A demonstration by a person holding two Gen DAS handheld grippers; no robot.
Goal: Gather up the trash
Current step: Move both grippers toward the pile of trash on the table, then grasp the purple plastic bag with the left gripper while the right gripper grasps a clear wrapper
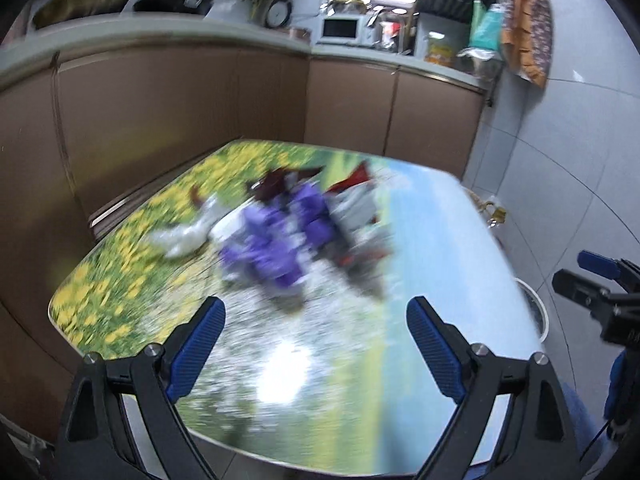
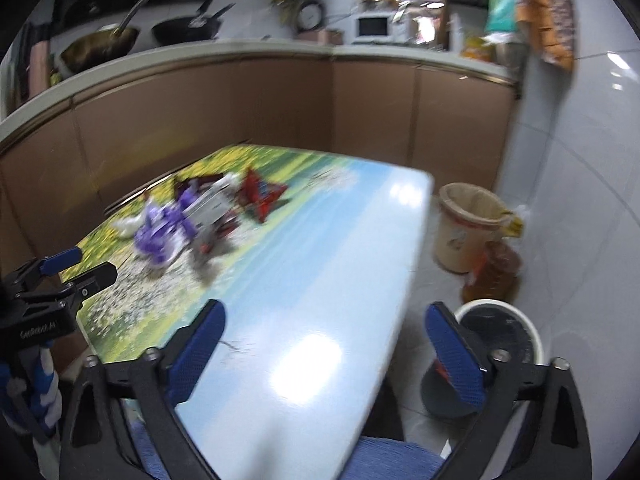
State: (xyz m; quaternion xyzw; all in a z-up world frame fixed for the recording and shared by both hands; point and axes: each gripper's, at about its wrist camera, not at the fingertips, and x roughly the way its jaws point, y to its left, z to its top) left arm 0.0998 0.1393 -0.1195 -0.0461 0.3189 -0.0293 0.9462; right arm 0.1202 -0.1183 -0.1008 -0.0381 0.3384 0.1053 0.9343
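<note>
A blurred pile of trash lies on the far half of a table printed with a flower meadow: purple wrappers, a white crumpled piece, a red wrapper and grey packaging. The purple wrappers and the red wrapper also show in the right wrist view. My left gripper is open and empty over the near part of the table, short of the pile. My right gripper is open and empty over the table's right edge. Each gripper shows at the edge of the other's view.
On the floor right of the table stand a beige bin, an amber oil bottle and a white-rimmed bin with a dark liner. Brown cabinets with a cluttered counter run behind. A blue seat lies below.
</note>
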